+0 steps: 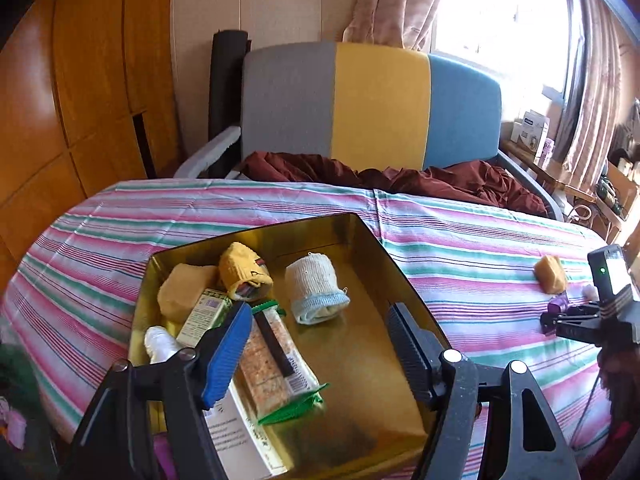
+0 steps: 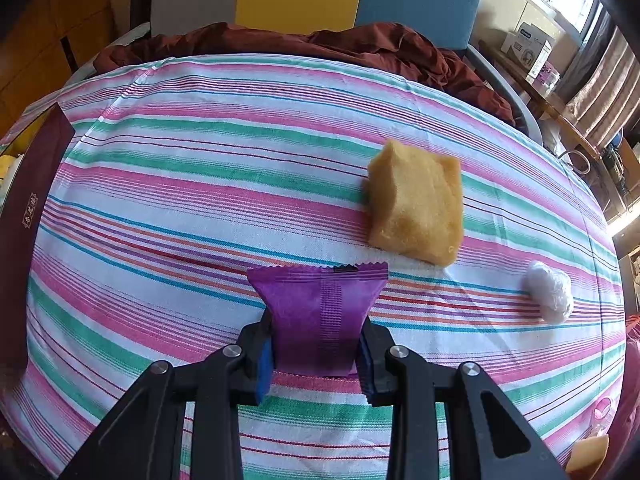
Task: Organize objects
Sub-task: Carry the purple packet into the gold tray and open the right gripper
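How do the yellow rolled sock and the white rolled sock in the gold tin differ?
The yellow rolled sock is mustard yellow; the white rolled sock is off-white with a pale blue cuff. The yellow one leans against the yellow sponge; the white one lies apart. Both rest rolled up inside the gold tin.

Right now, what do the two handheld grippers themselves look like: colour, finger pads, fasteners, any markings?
Both are black plastic two-finger linkages with round silver pivot pins. The left gripper has one ribbed blue pad and one ribbed black pad. The right gripper shows blue pad edges; from the left view its black body carries a small green light. No cables or sleeves visible.
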`<state>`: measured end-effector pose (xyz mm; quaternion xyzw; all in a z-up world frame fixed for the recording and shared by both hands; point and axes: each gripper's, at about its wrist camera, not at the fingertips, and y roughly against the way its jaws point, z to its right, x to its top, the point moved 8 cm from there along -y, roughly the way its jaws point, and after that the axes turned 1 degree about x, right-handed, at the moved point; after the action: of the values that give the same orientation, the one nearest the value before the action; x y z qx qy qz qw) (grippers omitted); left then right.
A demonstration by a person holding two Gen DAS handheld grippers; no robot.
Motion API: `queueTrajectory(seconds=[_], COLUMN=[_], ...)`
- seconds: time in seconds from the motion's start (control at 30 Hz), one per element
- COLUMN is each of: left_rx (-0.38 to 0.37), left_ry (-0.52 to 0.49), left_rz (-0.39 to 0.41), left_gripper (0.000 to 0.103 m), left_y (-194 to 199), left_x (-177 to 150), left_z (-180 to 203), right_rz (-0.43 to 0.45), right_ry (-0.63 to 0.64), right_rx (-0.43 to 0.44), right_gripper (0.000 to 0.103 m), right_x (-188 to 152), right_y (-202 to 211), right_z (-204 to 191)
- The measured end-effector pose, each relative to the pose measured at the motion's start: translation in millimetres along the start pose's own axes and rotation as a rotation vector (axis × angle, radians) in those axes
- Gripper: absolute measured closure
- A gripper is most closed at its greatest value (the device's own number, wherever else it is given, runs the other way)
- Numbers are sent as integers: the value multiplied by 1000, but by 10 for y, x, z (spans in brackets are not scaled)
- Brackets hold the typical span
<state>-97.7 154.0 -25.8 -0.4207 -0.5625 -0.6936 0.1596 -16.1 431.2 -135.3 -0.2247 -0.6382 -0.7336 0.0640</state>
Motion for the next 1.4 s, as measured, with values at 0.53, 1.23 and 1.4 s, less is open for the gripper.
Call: queueTrajectory(seconds=[0.53, 1.23, 1.4], left_rx=[-14, 1, 0], left_ry=[26, 85, 110], left_rz=[32, 152, 156], left_gripper=[28, 12, 12], left_y=[281, 703, 755], left_x=[-200, -229, -259], left_z=[-114, -725, -923], right_rz=[-19, 192, 169], right_ry=[-34, 165, 288], right_rx=[24, 358, 392], right_gripper=[71, 71, 71], right_x=[-89, 252, 261], right_y=[73, 1210, 1198], right_z=[-138, -1953, -2556])
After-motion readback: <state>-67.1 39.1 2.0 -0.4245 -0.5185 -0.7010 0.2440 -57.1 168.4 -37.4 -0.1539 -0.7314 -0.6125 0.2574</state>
